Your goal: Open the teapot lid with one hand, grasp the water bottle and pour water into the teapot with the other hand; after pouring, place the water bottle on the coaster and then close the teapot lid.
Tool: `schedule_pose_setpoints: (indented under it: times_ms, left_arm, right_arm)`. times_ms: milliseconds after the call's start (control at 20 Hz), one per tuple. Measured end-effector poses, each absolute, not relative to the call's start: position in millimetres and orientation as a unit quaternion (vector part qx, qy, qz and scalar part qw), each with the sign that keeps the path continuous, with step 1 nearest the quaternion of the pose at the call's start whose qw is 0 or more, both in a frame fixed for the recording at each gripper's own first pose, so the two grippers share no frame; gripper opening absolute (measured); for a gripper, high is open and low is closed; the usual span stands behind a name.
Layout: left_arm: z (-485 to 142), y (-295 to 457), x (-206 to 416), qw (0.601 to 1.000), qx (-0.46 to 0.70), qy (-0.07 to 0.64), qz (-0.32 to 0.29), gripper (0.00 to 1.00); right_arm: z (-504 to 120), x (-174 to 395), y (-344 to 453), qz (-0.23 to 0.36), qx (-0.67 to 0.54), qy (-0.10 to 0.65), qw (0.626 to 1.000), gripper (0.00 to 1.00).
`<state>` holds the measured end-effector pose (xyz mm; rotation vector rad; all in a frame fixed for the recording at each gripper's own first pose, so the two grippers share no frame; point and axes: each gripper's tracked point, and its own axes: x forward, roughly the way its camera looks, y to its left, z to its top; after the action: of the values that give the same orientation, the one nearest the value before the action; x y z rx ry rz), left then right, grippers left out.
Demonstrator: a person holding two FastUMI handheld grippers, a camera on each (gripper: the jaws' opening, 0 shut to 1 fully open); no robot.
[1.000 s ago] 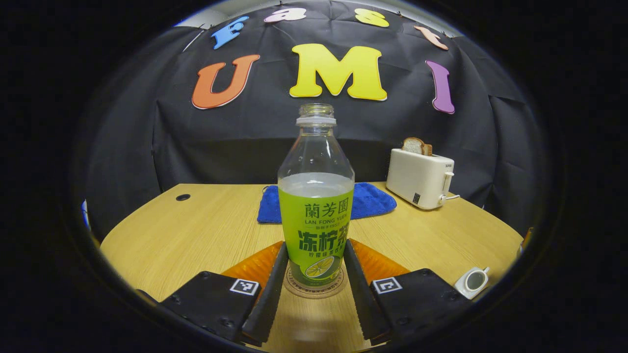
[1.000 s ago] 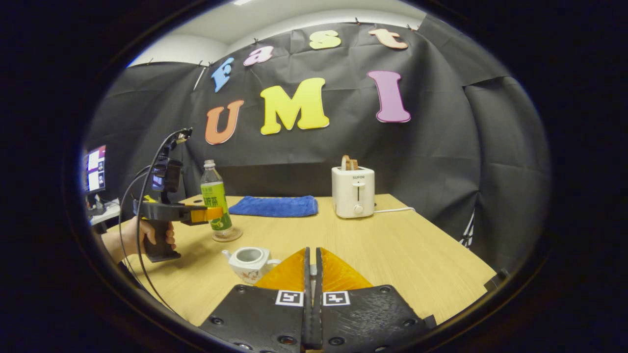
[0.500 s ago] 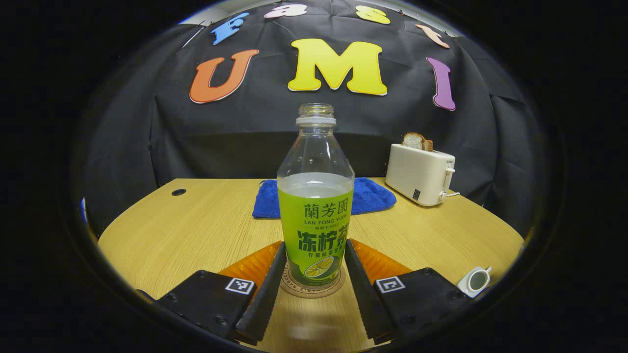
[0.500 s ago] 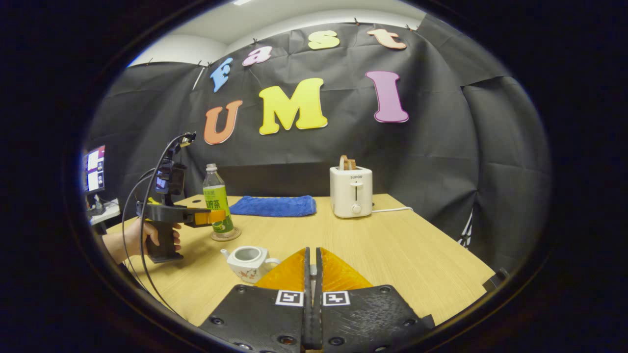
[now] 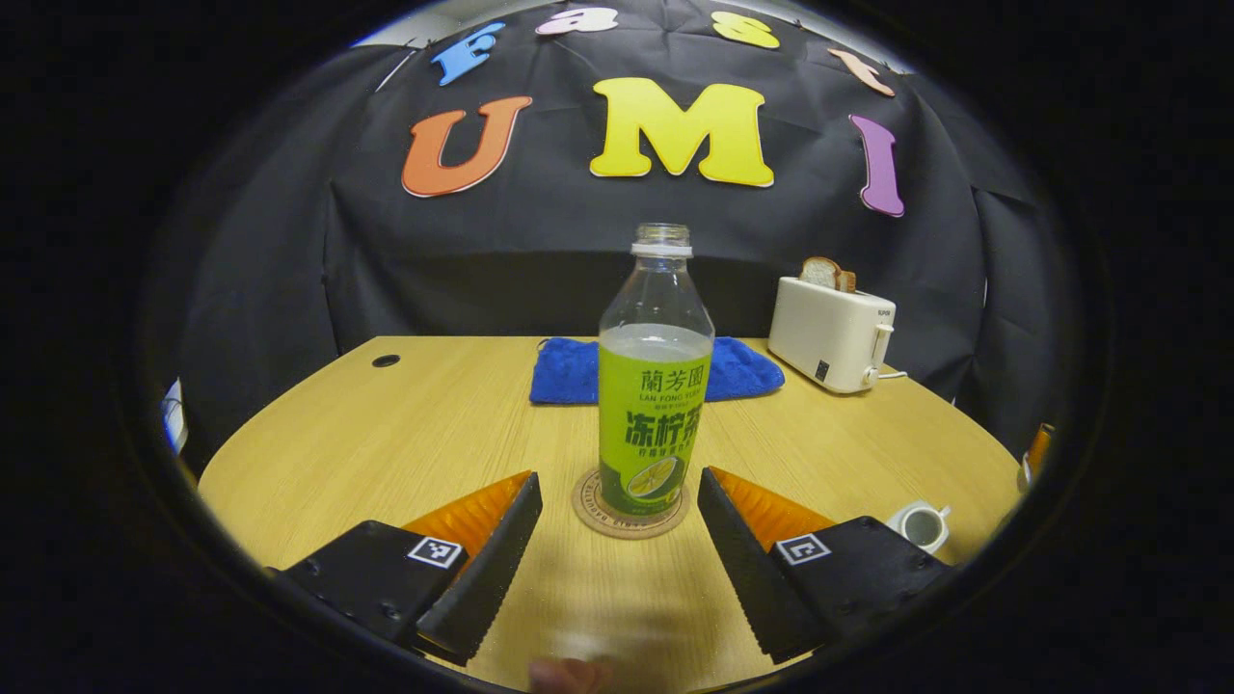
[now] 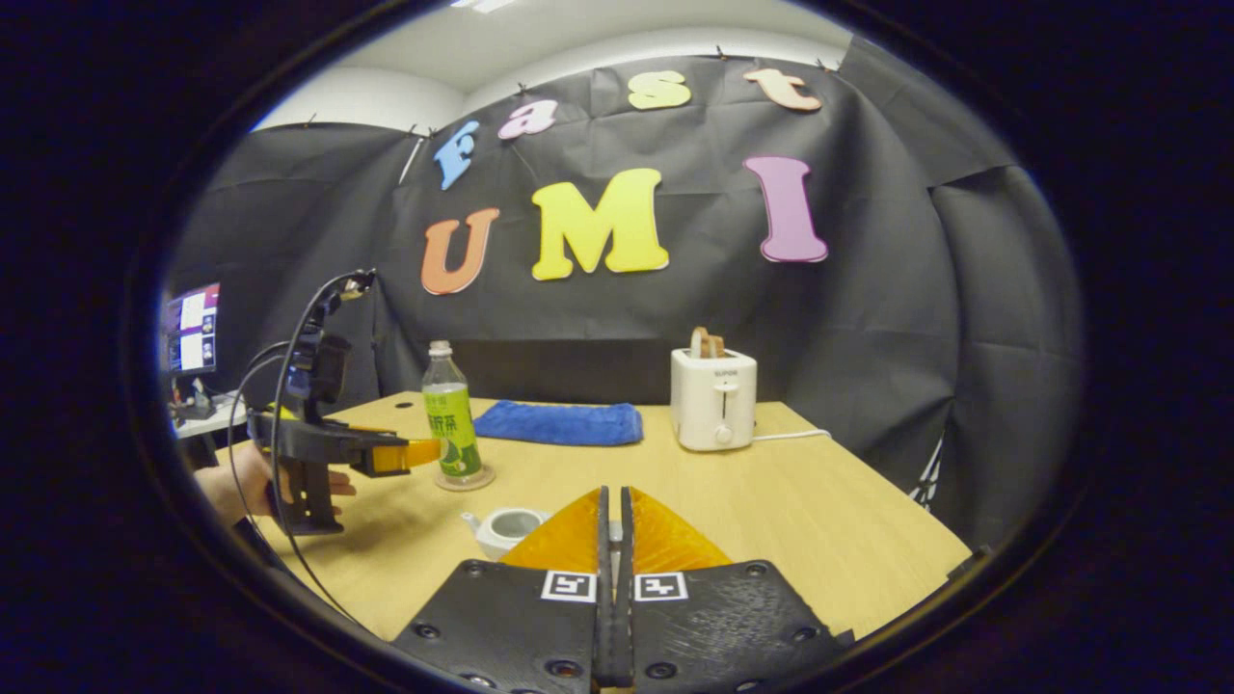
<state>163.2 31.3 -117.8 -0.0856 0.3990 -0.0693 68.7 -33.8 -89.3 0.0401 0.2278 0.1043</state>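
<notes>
The water bottle [image 5: 656,386] with a green label and no cap stands upright on a round coaster [image 5: 598,516]. My left gripper [image 5: 620,479] is open, its fingers apart on either side just short of the bottle, touching nothing. The white teapot [image 5: 921,525] sits lidless at the right. In the right gripper view the teapot [image 6: 511,528] lies just ahead of my right gripper [image 6: 609,493], which is shut; a small pale bit of the lid [image 6: 614,529] shows between its fingers. The bottle [image 6: 451,424] and the left gripper [image 6: 424,453], held by a hand [image 6: 236,477], are at the left.
A white toaster [image 5: 834,333] with bread in it stands at the back right, and a blue cloth [image 5: 569,371] lies behind the bottle. The wooden table [image 5: 386,443] has a cable hole [image 5: 386,360] at the back left. A monitor [image 6: 193,328] is beyond the table's left side.
My left gripper has spread wider and drawn back from the bottle, which stays standing on the coaster. The right gripper remains shut and has shifted slightly.
</notes>
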Motion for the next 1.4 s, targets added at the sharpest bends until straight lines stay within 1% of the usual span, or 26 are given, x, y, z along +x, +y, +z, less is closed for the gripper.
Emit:
schedule_pose_setpoints:
  times_ms: [300,500,750,950,1400]
  left_arm:
    - [-86.0,68.9,93.8,0.985,-0.050,0.167,0.003,1.00]
    - [-70.3,84.9,63.0,0.988,-0.047,0.144,0.024,1.00]
    - [-57.1,96.3,40.8,0.991,-0.024,0.121,0.046,1.00]
    - [-55.0,101.5,31.3,0.992,-0.018,0.116,0.057,1.00]
    - [-50.2,91.8,27.7,0.993,-0.014,0.111,0.045,1.00]
  right_arm:
    - [-75.7,101.3,13.5,0.110,0.013,0.098,0.989,0.00]
    - [-92.1,119.1,38.9,0.141,0.012,0.108,0.984,0.00]
    - [-124.1,133.1,53.7,0.154,0.006,0.131,0.979,0.00]
    - [-134.2,133.9,58.1,0.159,-0.006,0.133,0.978,0.00]
    - [-152.9,130.9,55.3,0.153,0.005,0.143,0.978,0.00]
